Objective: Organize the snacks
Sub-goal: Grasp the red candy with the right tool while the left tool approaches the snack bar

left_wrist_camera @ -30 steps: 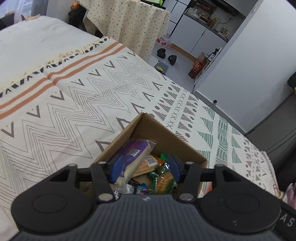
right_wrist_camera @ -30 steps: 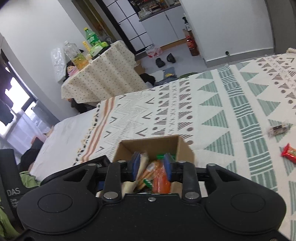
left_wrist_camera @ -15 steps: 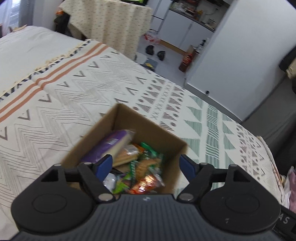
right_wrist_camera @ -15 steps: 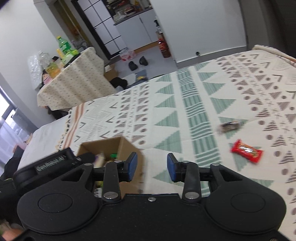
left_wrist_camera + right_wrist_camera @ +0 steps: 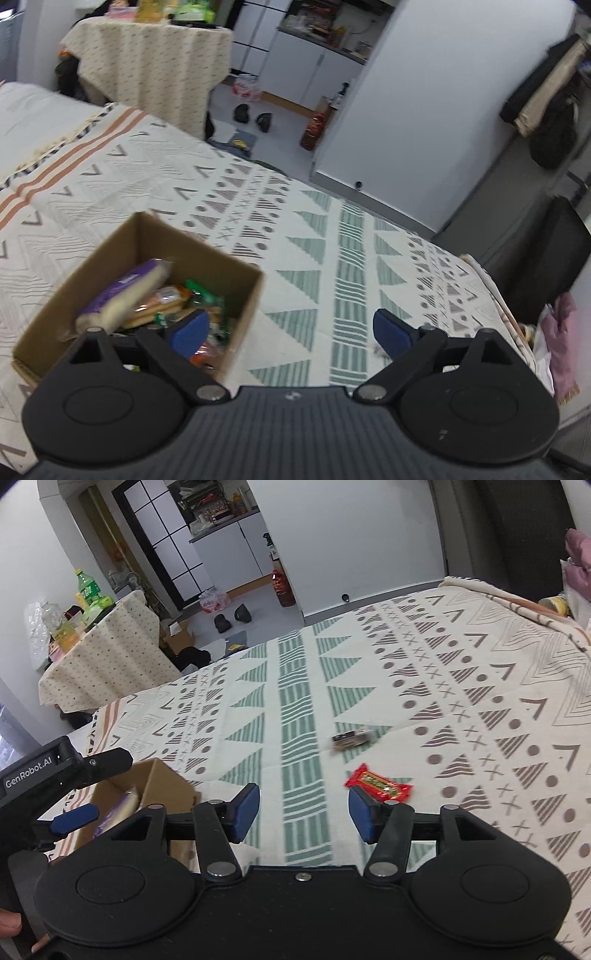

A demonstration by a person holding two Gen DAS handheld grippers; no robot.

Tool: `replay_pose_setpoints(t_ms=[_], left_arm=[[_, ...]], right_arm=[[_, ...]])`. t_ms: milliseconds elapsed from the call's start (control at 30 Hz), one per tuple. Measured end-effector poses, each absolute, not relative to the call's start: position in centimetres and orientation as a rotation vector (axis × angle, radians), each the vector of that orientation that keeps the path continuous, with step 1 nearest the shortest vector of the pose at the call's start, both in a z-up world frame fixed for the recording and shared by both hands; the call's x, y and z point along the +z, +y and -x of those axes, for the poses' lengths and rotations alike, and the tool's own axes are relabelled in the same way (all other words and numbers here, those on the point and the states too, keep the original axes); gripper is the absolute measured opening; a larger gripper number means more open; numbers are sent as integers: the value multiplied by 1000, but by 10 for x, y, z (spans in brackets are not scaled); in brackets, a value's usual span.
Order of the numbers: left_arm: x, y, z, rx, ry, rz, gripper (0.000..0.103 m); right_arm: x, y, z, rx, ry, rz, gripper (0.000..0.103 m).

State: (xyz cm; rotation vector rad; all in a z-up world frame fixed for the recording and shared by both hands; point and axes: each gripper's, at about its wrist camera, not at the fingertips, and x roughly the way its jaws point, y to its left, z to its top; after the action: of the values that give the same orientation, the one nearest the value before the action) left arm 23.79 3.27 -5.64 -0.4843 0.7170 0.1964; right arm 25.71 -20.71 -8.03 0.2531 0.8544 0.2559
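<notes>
A cardboard box (image 5: 236,275) full of snack packets sits on the patterned bedspread, with a purple packet (image 5: 125,288) on top. The box also shows in the right wrist view (image 5: 162,779). My left gripper (image 5: 291,328) is open and empty, just right of the box. My right gripper (image 5: 303,808) is open and empty above the bedspread. A red snack bar (image 5: 378,784) lies just beyond its right fingertip, and a dark snack bar (image 5: 351,738) lies farther off. The left gripper shows at the left of the right wrist view (image 5: 74,818).
The patterned bedspread (image 5: 461,686) covers the bed. Beyond the bed's far edge are a cloth-covered table (image 5: 155,70) with bottles, shoes on the floor (image 5: 253,114) and white cabinets. A dark chair (image 5: 546,254) stands at the right.
Both grippers let go of their packets into the box and opened. Both then swung right, away from the box; the right one now faces the two loose bars.
</notes>
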Motion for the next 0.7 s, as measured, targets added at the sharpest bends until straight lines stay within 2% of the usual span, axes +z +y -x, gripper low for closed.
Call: replay_pose_setpoints(t_ms=[200,433,700], left_arm=[[-56,11,-243,136,733,474,96],[-59,-11,-249,92,750,448,97],[-64,-28,-282,19,847,424,97]], right_arm=[[-81,-230,-260,249,851,-248,61],[-89,-242,-269,251,863,-215,62],[-98,-254,-292,254,897,-237,62]])
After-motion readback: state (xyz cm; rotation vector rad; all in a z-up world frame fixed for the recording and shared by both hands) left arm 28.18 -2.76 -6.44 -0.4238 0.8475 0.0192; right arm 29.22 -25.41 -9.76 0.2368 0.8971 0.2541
